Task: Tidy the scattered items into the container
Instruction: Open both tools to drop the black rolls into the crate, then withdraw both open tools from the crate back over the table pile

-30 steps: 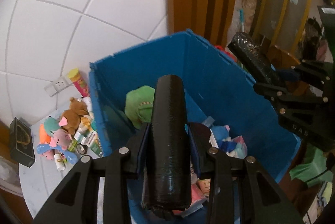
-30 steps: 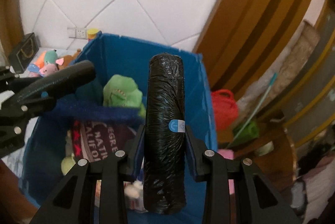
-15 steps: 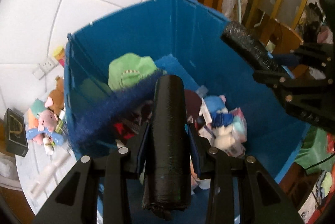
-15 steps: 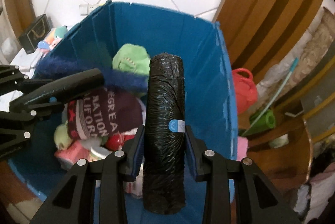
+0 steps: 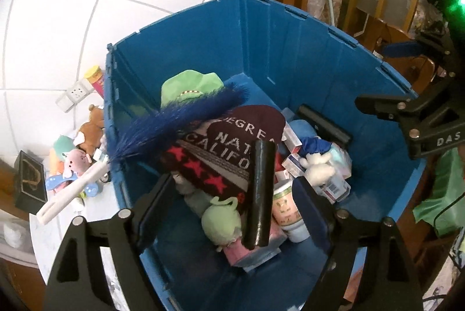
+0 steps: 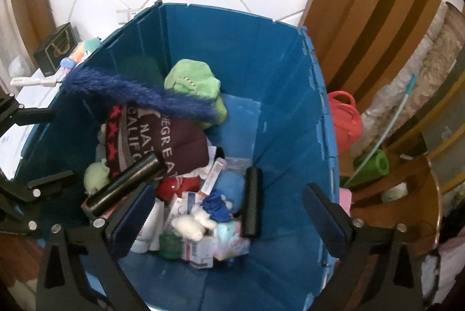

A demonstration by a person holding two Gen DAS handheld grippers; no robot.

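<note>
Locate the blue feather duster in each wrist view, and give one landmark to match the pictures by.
Left wrist view: the blue feather duster lies slantwise at centre left, its white handle sticking out over the blue bin's left rim.
Right wrist view: the duster lies at upper left, handle out past the bin's left rim.
Shared landmark: the green plush toy beside its bristle tip.

Both your wrist cameras look steeply down from close above into the blue bin (image 5: 290, 43), the left one from the side nearer the table of toys (image 5: 72, 148), the right one from the side nearer the wooden door (image 6: 363, 5). Both views share the bin's inside: the blue duster (image 5: 174, 119) (image 6: 139, 96), the maroon hat (image 5: 232, 142) (image 6: 162, 145) and two black rolls (image 5: 260, 191) (image 6: 252, 200).
</note>
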